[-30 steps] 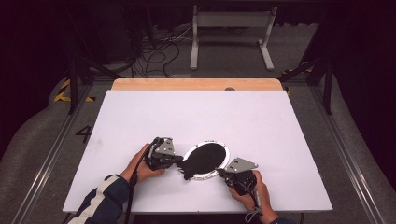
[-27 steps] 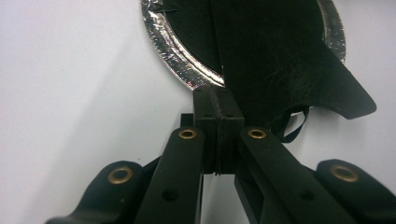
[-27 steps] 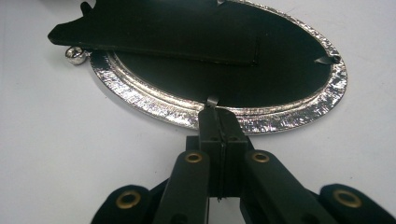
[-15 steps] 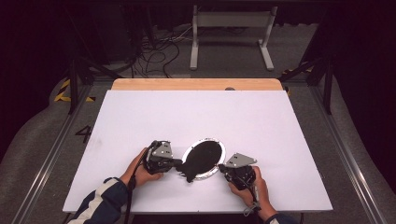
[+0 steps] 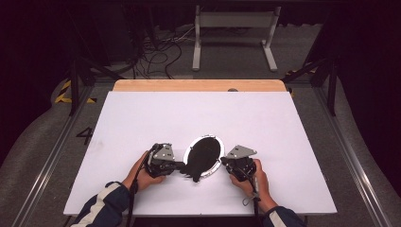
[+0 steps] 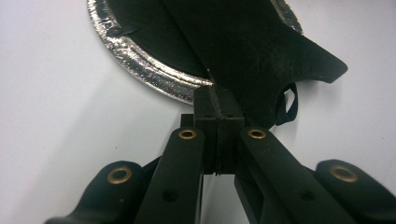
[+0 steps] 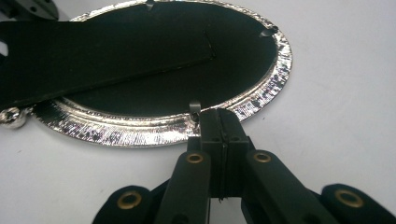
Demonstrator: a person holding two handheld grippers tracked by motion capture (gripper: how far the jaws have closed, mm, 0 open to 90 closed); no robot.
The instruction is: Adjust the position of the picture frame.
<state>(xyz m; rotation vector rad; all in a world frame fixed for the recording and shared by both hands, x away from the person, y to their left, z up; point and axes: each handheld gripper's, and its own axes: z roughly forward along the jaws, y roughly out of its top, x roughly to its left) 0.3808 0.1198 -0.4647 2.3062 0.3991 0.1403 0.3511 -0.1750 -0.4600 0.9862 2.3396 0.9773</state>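
Observation:
An oval silver picture frame (image 5: 216,142) lies face down on the white table, its black backing up. A black stand flap (image 5: 193,175) is hinged to the backing and lifted at its free end. My left gripper (image 5: 182,166) is shut on that flap's edge; in the left gripper view the jaws (image 6: 218,93) pinch the flap (image 6: 261,56) just past the textured rim (image 6: 140,65). My right gripper (image 5: 226,163) is shut, its tips (image 7: 219,114) pressed against the rim (image 7: 140,128) beside a small metal tab (image 7: 194,108). The raised flap (image 7: 93,51) crosses the backing.
The white table top (image 5: 198,113) stretches around the frame, with a wooden strip (image 5: 198,85) along its far edge. Beyond it are dark floor, cables (image 5: 161,52) and a white stand (image 5: 234,28). Both hands rest near the table's front edge.
My right gripper has shifted a little up and left, in against the frame's rim. The left gripper has stayed where it was on the flap.

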